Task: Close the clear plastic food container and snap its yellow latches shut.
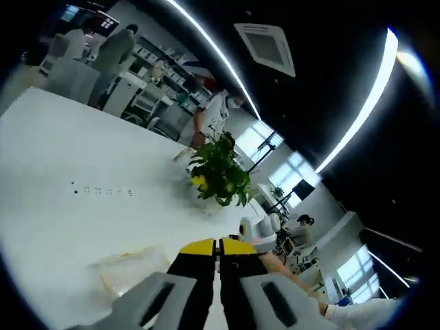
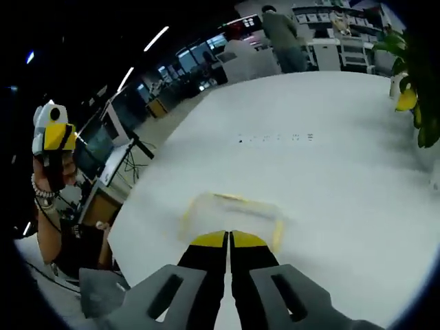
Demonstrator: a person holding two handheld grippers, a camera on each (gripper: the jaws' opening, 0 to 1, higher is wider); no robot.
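**Container on desk, both tools pressed together**

The clear plastic food container (image 2: 230, 210) lay on the white desk (image 2: 330, 172), near the desk's edge, with its lid in place. Yellow latches (image 2: 278, 235) showed along its sides; whether they were snapped down could not be told.

The right tool (image 2: 228, 237) was above the container's near side, its two jaws pressed together with nothing between them. Contact with the container could not be confirmed.

The left tool (image 1: 219, 242) was likewise pressed together and empty. In the left gripper view the container (image 1: 130, 268) sat just left of that tool's jaws, blurred.

The potted plant (image 1: 220, 172) stood on the desk beyond the container. A row of small dark marks (image 2: 275, 138) lay on the desk surface past the container.
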